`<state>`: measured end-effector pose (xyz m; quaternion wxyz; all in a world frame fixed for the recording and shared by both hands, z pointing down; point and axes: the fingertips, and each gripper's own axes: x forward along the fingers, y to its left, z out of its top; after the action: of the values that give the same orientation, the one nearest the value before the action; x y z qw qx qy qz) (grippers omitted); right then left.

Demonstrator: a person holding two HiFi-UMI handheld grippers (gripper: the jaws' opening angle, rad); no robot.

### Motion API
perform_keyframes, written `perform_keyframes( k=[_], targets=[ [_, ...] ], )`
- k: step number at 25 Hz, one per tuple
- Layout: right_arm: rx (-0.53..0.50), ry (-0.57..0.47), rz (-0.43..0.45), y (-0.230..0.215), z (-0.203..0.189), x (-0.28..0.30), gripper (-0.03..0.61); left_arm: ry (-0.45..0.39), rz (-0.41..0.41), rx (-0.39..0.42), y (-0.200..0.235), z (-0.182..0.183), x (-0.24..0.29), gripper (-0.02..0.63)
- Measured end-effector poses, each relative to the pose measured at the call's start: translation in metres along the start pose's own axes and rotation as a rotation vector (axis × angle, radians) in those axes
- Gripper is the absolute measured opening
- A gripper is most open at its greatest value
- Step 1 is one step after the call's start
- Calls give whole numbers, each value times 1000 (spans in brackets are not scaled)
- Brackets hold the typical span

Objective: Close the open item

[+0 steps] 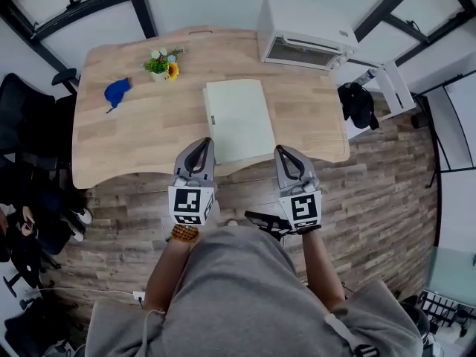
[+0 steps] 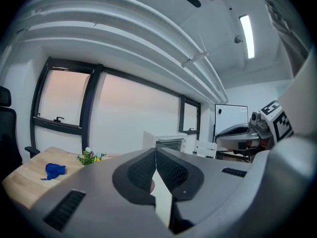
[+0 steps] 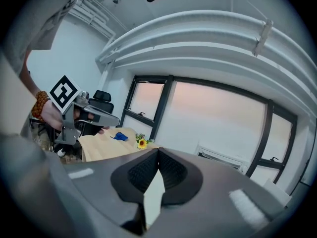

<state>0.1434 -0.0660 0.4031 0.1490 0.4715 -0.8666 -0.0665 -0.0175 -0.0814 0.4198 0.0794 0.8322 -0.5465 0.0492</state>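
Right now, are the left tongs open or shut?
Shut: the left tongs have their pads meeting at the tip, nothing held between them.

A light wooden desk (image 1: 126, 143) stands on a grey-brown plank floor (image 1: 379, 199). A black office chair (image 1: 26, 117) sits off its left edge. Dark-framed windows (image 2: 124, 115) line the white wall, and a ceiling strip light (image 2: 246, 36) glows.

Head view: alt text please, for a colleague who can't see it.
The left hand-held gripper and right hand-held gripper, both shut, point at a pale green book on a wooden table. Behind: white oven, flowers, blue cloth.
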Motion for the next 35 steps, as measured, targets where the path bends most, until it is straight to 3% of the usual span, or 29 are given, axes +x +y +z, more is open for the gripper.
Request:
perform_keyframes(
  k=[6,11,16,22,25,28,32,35],
  targets=[
    [-18,39,-11,-4,4,42,11,71,-26,-11,40,-21,34,9],
    [-40,67,-41,-10,7,70,11,159,-114,-83,60,-54,63,11],
    [-82,104,-47,-9,-1,93,11,306,-204,-77,63,-105,83,17],
    [-46,125,-18,-4,-28,108,11,493,-277,-267,56,-174,94,91],
    [-40,134,-13,-6,-40,111,11,558,-306,-277,52,-199,96,92],
    [-34,146,-25,-11,-46,113,11,606,-326,-347,52,-219,97,103],
    [-22,162,-42,-16,-54,109,11,646,-343,-523,49,-238,100,134],
    [-19,174,-52,-17,-57,108,11,663,-347,-577,48,-247,105,135]
  ],
)
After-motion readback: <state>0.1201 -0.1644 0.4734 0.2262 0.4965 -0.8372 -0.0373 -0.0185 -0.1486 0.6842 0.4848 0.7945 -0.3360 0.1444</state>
